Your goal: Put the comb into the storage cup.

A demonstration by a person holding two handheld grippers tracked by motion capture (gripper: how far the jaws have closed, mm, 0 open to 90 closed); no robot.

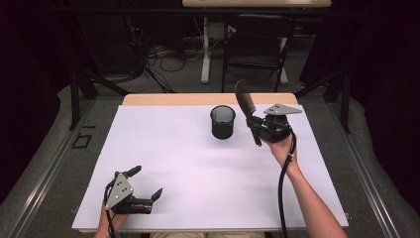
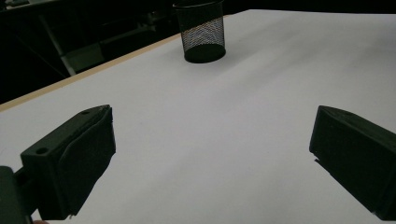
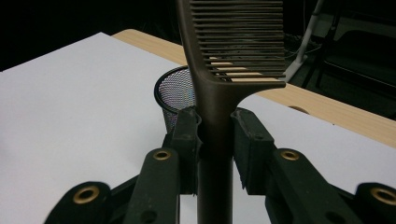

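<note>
Comb (image 3: pixel 219 93): dark brown plastic, handle clamped between my right gripper (image 1: pixel 258 130) jaws, teeth end raised above the surface (image 1: pixel 173 163), just beside the black mesh cup (image 1: pixel 223 122). The right gripper view resolves fine parallel teeth and the cup's wire weave behind the handle; the high view gives only a dark blade. Left gripper (image 1: pixel 146 184) rests near the front edge, jaws wide apart, nothing between them.

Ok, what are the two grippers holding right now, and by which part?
The right gripper is clamped on a brown comb by its handle, just below the teeth, with the teeth end up. The left gripper is open and holds nothing.
</note>
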